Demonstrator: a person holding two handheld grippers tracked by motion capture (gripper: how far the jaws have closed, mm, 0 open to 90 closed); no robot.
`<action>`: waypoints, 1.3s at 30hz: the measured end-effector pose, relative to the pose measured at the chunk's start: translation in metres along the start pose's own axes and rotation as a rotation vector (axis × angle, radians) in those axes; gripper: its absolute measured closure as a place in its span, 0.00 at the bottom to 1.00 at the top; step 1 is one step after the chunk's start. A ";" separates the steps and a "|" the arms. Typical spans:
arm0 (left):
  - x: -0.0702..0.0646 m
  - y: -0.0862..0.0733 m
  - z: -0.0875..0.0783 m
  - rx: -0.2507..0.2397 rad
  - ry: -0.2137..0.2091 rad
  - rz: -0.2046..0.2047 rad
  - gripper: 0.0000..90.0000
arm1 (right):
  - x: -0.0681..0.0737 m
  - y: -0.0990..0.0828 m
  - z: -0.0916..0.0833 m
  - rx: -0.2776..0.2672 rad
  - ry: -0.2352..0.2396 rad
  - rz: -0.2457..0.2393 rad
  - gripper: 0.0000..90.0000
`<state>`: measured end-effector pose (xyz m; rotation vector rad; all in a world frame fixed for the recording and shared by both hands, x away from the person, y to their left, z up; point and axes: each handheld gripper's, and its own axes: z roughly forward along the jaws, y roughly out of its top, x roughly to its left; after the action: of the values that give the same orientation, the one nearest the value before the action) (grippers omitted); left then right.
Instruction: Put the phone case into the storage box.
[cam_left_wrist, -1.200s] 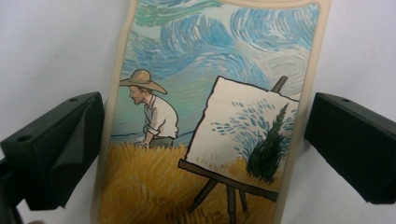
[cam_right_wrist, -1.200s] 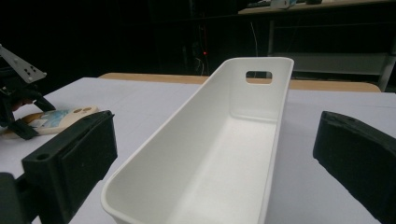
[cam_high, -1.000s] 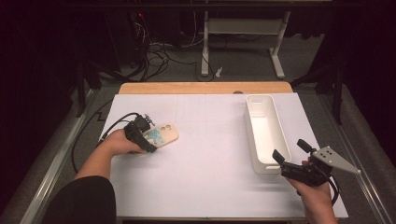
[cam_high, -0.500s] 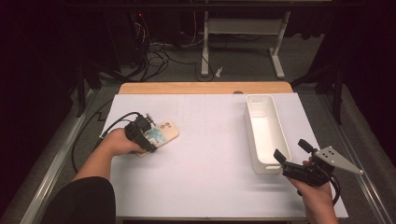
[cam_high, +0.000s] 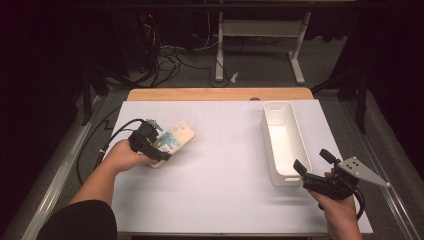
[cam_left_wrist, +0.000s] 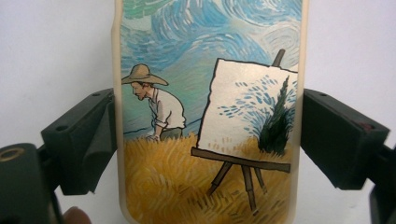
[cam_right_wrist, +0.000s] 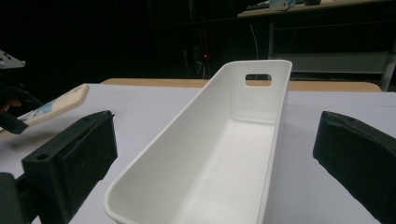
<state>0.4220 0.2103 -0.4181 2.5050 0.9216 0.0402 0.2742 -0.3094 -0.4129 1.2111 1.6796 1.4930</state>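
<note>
The phone case (cam_high: 172, 140) sits in your left claw (cam_high: 156, 145), raised a little off the white counter (cam_high: 220, 165) at its left side, with its far end tilted up toward the middle. From the high view you get only a cream-edged slab with a blur of blue and white on it. Your left gripper view tells what that blur is: a painted scene on the phone case (cam_left_wrist: 210, 116), with a man in a straw hat bending in a yellow field, an easel carrying a canvas with a dark cypress, and a swirling blue sky above. No brand, label or writing can be read on it. That same view shows the two black jaws pressed against the case's long edges, one on each side, so the left claw (cam_left_wrist: 208, 135) is gripping the case across its width.

Your right claw (cam_high: 316, 166) hovers at the near end of the white bin (cam_high: 283, 142), which lies lengthwise on the right side of the counter. The right gripper view adds what the high view flattens: the bin (cam_right_wrist: 224, 154) has tall smooth walls and a handle slot cut into its far end. Your right claw (cam_right_wrist: 217, 163) stands wide there, jaws either side of the bin's near end and clear of its walls. At that view's left edge the phone case (cam_right_wrist: 58, 105) shows from the side, slanted above the counter.
</note>
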 end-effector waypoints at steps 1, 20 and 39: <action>-0.004 0.000 -0.001 -0.010 0.003 0.007 0.14 | 0.000 0.000 0.000 -0.001 0.000 0.001 0.00; -0.073 -0.042 0.002 -0.201 -0.072 -0.016 0.14 | 0.002 0.001 0.000 -0.001 0.013 -0.010 0.00; -0.105 -0.049 0.031 -0.382 -0.088 0.041 0.13 | 0.010 0.000 0.005 0.010 0.024 -0.053 0.00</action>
<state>0.3167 0.1651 -0.4538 2.1530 0.7468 0.1078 0.2745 -0.2987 -0.4128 1.1490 1.7237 1.4746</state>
